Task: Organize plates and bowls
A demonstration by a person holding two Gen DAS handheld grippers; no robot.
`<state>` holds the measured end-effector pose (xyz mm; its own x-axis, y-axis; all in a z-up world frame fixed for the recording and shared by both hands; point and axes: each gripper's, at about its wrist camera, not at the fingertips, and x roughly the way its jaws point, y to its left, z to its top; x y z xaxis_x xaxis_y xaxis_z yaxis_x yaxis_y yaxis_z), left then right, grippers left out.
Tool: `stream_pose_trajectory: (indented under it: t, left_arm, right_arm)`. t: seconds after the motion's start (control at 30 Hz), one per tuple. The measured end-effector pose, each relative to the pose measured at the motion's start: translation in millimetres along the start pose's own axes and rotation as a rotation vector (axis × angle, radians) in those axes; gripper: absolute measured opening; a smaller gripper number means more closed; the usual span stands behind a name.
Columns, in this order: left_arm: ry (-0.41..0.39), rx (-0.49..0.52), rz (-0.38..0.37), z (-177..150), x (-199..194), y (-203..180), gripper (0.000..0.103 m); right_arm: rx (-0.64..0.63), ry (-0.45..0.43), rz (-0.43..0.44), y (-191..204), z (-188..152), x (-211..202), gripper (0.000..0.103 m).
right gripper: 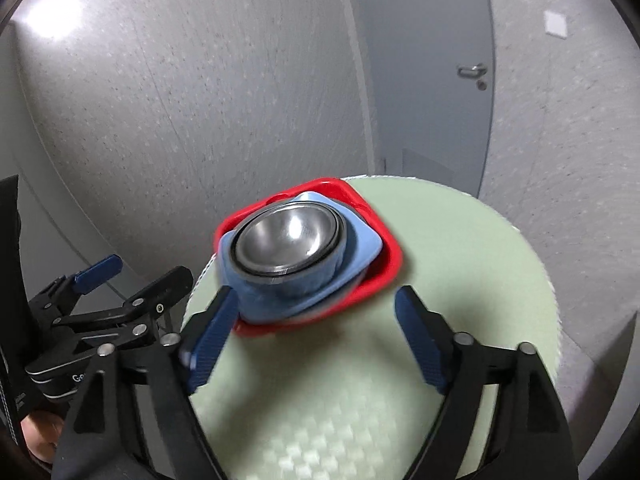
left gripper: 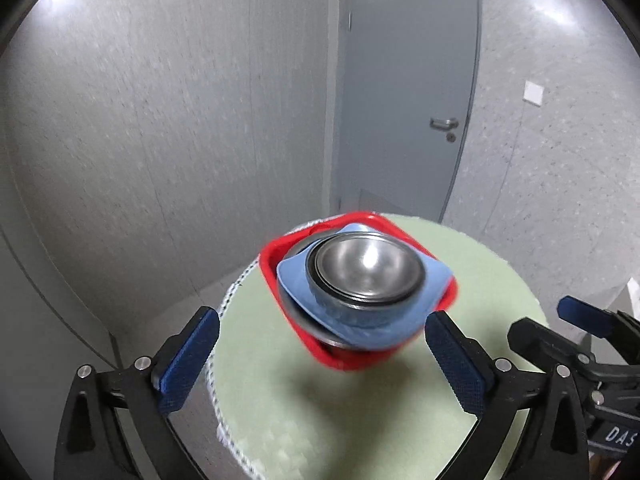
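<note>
One stack stands on the round pale green table. At the bottom is a red square plate. On it lies a grey metal plate, then a blue square dish with nested steel bowls inside. My left gripper is open, one finger on each side of the stack's near edge, with nothing pinched. My right gripper is also open and empty, just short of the stack. Each gripper shows at the edge of the other's view: the right gripper's finger, the left gripper.
The table's rim drops off close to the stack's left side. Grey speckled walls stand behind it, with a grey door and its handle. A hand shows at the lower left.
</note>
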<state>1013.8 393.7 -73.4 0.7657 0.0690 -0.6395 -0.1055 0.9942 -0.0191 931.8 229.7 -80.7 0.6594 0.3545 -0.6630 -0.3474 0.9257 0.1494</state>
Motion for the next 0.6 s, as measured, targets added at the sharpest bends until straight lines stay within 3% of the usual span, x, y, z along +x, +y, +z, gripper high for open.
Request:
stream_pose_trajectory:
  t: [0.27, 0.6]
  left_arm:
    - [-0.157, 0.032, 0.043, -71.5, -122.6, -47.7, 0.102]
    - [-0.2, 0.009, 0.046, -201.0, -273.1, -120.6, 0.102]
  right_arm:
    - [-0.02, -0.109, -0.029, -5.2, -53.6, -107.8, 0.097]
    - [-0.058, -0.193, -0.037, -41.1, -148.6, -238.1, 0.103]
